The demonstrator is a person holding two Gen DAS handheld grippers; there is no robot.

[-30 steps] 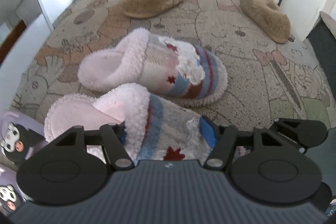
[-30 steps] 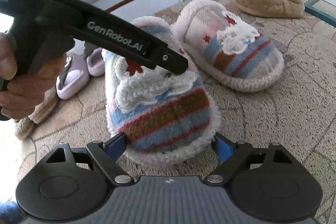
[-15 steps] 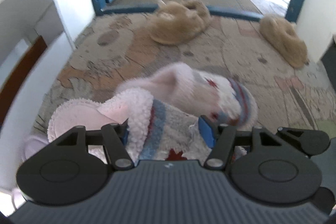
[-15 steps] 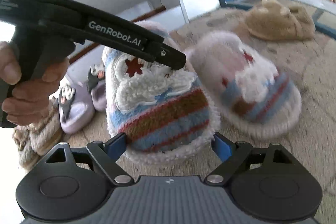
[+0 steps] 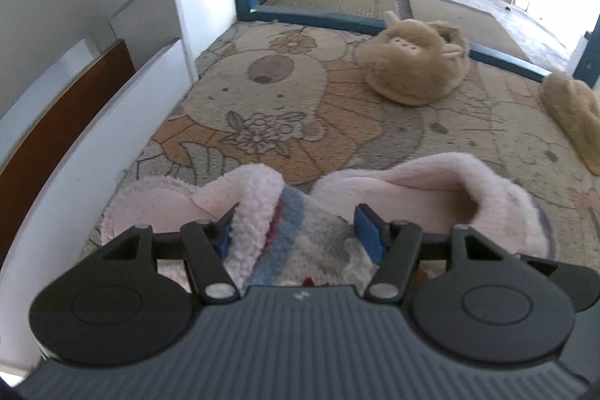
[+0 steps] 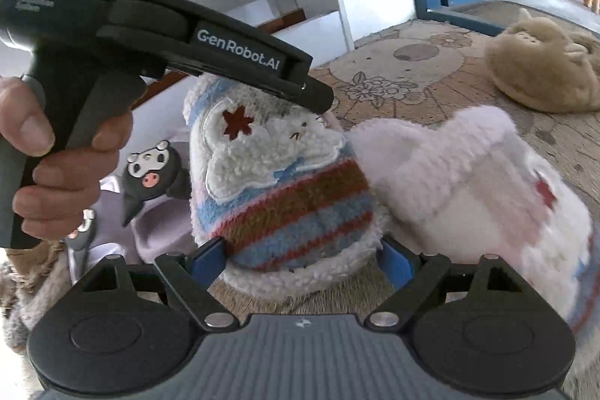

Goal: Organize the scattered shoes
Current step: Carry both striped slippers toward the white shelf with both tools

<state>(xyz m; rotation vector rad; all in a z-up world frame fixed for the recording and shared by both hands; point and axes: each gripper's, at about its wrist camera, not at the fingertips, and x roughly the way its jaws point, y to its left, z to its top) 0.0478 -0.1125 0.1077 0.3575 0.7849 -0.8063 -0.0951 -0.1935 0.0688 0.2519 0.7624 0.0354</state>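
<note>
— What lies around the striped slipper (image 6: 285, 197)?

— Its twin slipper (image 6: 487, 197) touches it at three o'clock; lilac clogs (image 6: 150, 212) sit at nine, a tan plush slipper (image 6: 540, 70) at one, a white shelf unit (image 5: 123, 107) alongside.

— How does it point?

— Long axis six to twelve on the patterned rug (image 5: 300, 107), toe nearest the right tongs (image 6: 300, 255).

— And the grips?

— Right tongs clasp the toe; left tongs (image 5: 296, 231) pinch its fleecy upper.

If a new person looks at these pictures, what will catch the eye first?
Probably the striped fleece slipper in the middle, gripped by both the left gripper and the right gripper. Its twin slipper lies just to the right, touching it. A brown plush slipper sits farther back on the patterned rug.
</note>
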